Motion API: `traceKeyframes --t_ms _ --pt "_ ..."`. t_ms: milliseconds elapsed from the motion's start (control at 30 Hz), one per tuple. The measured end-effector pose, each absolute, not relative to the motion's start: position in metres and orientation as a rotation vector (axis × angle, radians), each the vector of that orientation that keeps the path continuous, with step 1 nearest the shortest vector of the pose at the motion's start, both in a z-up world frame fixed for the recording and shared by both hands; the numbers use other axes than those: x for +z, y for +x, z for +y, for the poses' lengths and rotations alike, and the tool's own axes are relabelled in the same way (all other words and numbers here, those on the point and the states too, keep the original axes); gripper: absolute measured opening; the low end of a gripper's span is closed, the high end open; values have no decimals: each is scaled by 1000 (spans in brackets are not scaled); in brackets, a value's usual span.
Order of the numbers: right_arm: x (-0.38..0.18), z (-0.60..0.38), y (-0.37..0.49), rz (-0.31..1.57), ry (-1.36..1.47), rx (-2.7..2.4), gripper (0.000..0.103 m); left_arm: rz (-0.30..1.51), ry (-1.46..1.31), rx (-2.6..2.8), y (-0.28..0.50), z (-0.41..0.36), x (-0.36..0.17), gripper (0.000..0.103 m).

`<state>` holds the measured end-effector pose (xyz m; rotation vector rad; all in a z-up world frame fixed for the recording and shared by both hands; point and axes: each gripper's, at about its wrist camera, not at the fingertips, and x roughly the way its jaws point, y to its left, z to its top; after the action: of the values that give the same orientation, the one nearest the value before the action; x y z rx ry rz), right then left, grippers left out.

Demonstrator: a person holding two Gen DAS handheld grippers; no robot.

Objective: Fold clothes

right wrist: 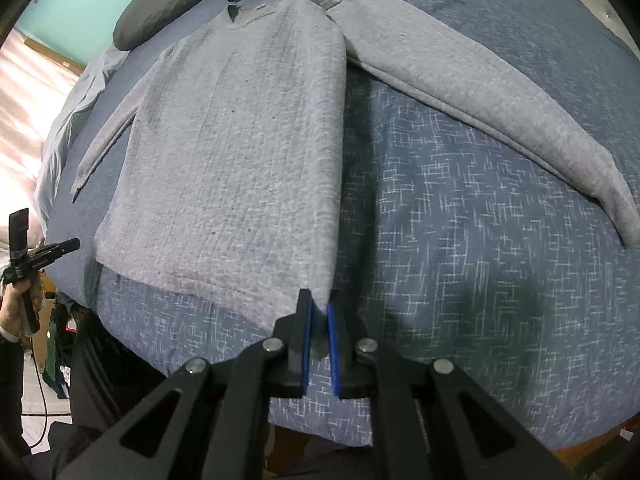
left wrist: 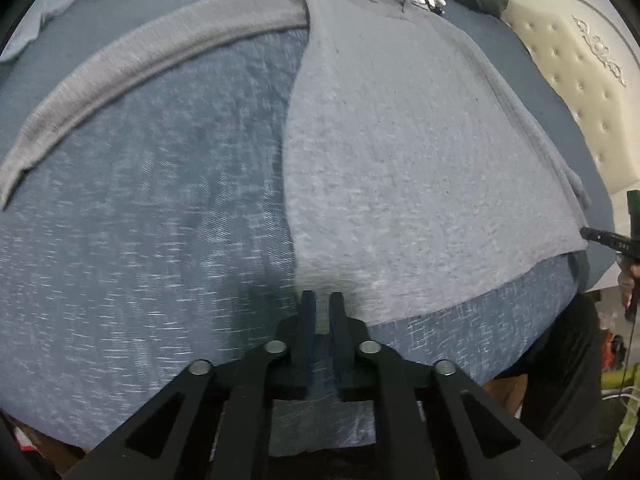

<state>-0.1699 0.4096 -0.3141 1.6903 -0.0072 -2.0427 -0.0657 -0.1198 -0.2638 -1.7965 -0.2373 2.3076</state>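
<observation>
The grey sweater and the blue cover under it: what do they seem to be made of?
The grey sweater looks like a soft knit, maybe cotton or a fleece blend: matte, heathered, faintly ribbed, with small dark specks. The blue cover looks like a thin woven or printed bedspread, matte, with a pale crosshatch pattern; its exact fibre cannot be told.

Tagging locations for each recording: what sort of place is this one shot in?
Most likely a bedroom. A grey sweater lies spread on a bed with a blue patterned cover, dark pillows sit at its far end, and a tufted headboard stands beside it.
</observation>
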Motion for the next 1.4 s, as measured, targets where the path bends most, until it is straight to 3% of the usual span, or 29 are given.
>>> traceKeyframes --t_ms 67,567,700,967,1067,1133,1267,1400 --pt "-312 410 -170 -13 1684 -2051 7 -238 -1811 2291 -69 -117 -274 22" --pt "-308 431 -172 -91 1666 -2069 9 -362 -1793 2321 -71 -140 -288 24" --pt "-307 438 -175 -50 1686 -2082 9 -373 -1767 2311 -65 -138 -286 34" --pt "-317 439 -183 -97 1728 -2065 10 -390 -1750 2303 -61 -130 -289 35" --pt "-321 439 -186 -173 1740 -2063 18 -362 -1748 2281 -59 -122 -290 35" --pt "-324 439 -188 -211 1746 -2060 48 -343 -1748 2274 -57 -116 -290 34" --pt "-331 428 -190 -178 1771 -2044 49 -365 -1752 2274 -58 -111 -291 33" --pt "-341 417 -190 -117 1796 -2024 49 -394 -1758 2272 -55 -114 -292 17"
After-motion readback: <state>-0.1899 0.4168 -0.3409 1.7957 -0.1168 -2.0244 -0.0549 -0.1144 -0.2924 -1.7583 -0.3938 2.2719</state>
